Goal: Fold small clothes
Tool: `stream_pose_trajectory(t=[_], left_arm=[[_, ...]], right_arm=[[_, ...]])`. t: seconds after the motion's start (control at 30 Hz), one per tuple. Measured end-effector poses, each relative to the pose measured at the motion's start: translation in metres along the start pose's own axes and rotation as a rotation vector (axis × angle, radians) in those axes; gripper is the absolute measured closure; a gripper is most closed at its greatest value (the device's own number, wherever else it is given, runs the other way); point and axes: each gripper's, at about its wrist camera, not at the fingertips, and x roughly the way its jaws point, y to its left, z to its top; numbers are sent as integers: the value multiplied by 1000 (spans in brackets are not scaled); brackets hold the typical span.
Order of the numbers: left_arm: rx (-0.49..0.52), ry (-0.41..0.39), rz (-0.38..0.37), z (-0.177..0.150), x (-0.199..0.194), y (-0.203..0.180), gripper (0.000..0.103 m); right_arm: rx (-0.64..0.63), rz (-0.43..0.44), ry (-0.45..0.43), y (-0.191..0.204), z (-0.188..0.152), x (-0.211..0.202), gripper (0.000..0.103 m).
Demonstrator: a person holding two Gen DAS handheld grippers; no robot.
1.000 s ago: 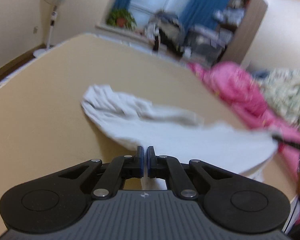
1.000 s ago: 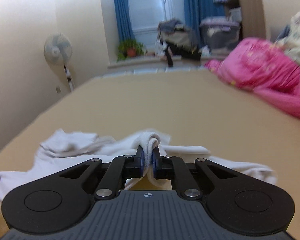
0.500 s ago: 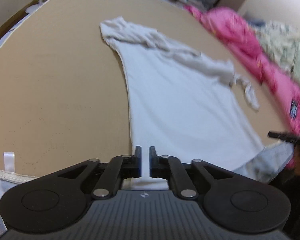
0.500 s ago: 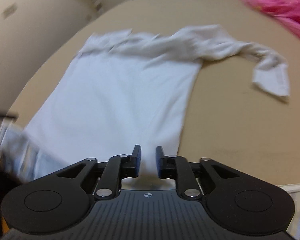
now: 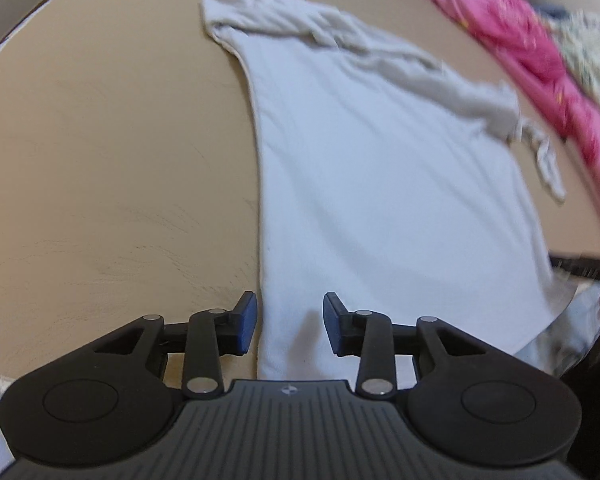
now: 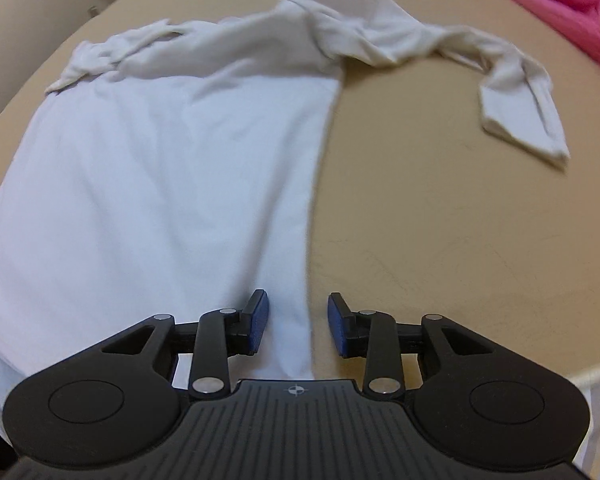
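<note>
On the tan table [image 5: 100, 152], both hand-held grippers [image 5: 290, 322] [image 6: 298, 322] have released the now-flat white shirt [image 5: 380, 200].

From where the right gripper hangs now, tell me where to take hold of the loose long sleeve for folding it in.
Take the sleeve at its cuff end, coming from the open tan surface on its right. The cuff lies flat and clear of the white shirt body, while nearer the shoulder the sleeve is bunched. The right gripper, jaws just opened, holds nothing; it straddles the shirt's edge.
</note>
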Motion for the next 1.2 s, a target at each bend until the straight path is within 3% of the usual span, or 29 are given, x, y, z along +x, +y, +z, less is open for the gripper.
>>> stream_pose_trajectory(t=[0.03, 0.07, 0.1, 0.13, 0.23, 0.27, 0.3, 0.33, 0.37, 0.4, 0.43, 0.47, 0.57, 0.63, 0.67, 0.8, 0.87, 0.97, 1.0, 1.07, 1.1, 1.17, 1.2], left_arm=[[33, 18, 7, -2, 4, -4, 65], [69, 34, 17, -5, 8, -7, 76], [116, 38, 40, -8, 10, -11, 89], [145, 34, 51, -10, 8, -12, 95], [102, -16, 41, -11, -11, 11, 99], [81, -24, 79, -12, -16, 21, 99], [67, -17, 164, -15, -19, 32, 103], [67, -2, 256, -18, -18, 38, 103], [66, 9, 320, -20, -17, 45, 103], [51, 10, 289, -21, -19, 50, 103], [36, 1, 231, -21, -23, 53, 103], [19, -12, 182, -20, -28, 56, 103], [-66, -56, 118, -19, -40, 71, 96], [-126, -75, 65, -16, -45, 77, 89], [-140, -81, 44, -15, -48, 74, 83], [-118, -78, 5, -15, -47, 57, 64], [-101, -71, 3, -14, -44, 50, 61], [-92, -53, 11, -11, -34, 44, 61], [-90, -46, 11, -10, -31, 42, 61], [-77, -29, 14, -7, -20, 38, 61], [-64, -19, 19, -7, -17, 35, 61], [-24, -2, 36, -8, -10, 28, 62], [-2, 2, 49, -8, -7, 24, 68]], right_arm=[[-7, 6, -2, 2, 0, 1, 69], [-23, 7, -6, 7, 0, 1, 69], [-45, 13, -13, 11, 0, 2, 77], [-65, 41, -21, 15, 0, 0, 92], [-49, 304, -125, 19, 7, -23, 96], [-35, 395, -171, 18, 10, -34, 98], [-26, 418, -188, 16, 11, -40, 98], [-21, 361, -174, 13, 12, -38, 98], [-13, 247, -136, 9, 11, -32, 98], [8, 124, -87, 2, 8, -23, 96], [51, 55, -40, -6, 6, -16, 95], [101, 55, -17, -13, 5, -13, 95], [148, 153, -30, -14, 4, -17, 93], [148, 211, -33, -7, 3, -18, 79], [156, 244, -28, -1, 5, -15, 77], [170, 362, -21, 19, 12, -8, 73], [170, 387, -12, 31, 15, -4, 69], [153, 341, 33, 44, 15, 6, 69], [146, 317, 42, 46, 14, 8, 69], [154, 319, 34, 44, 13, 5, 86], [163, 335, 19, 40, 13, 0, 100], [179, 357, -37, 27, 12, -14, 100], [189, 365, -68, 17, 12, -23, 101]])
